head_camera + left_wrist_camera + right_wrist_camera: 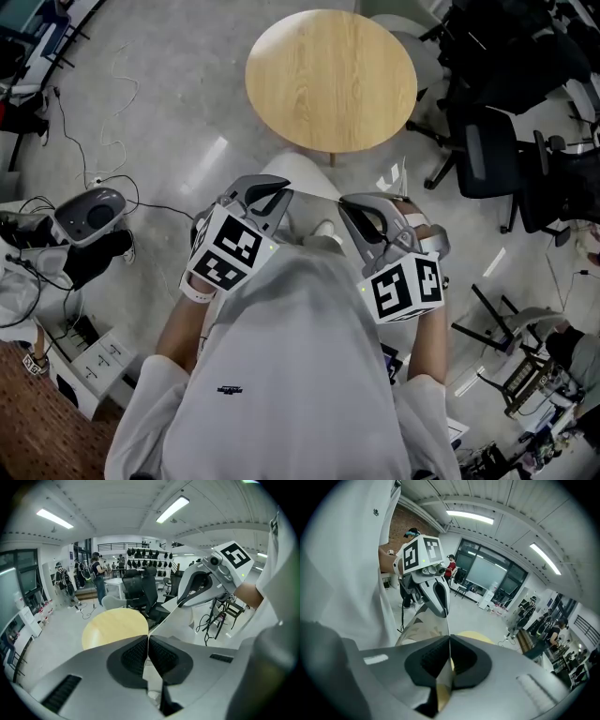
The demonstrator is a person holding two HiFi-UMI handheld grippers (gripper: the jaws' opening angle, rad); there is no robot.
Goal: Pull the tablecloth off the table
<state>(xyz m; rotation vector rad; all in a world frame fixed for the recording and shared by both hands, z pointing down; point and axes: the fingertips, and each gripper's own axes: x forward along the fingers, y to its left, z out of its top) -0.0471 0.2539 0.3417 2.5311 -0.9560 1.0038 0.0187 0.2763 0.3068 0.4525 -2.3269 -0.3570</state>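
Note:
The round wooden table (330, 80) stands bare in front of me. A pale, thin tablecloth (302, 178) is off it and hangs stretched between my two grippers, close to my chest. My left gripper (272, 194) is shut on one edge of the cloth. My right gripper (362, 212) is shut on the other edge. In the left gripper view, the jaws (148, 641) pinch the cloth (197, 625), which runs taut up to the right gripper (182, 602), with the table (112, 627) behind. In the right gripper view, the jaws (450, 644) clamp the leaf-patterned cloth (417, 625).
Black office chairs (497, 150) crowd the right side of the table. A grey device (89, 216) with cables lies on the floor at left, and white boxes (89, 361) sit lower left. People stand far back in the room (98, 576).

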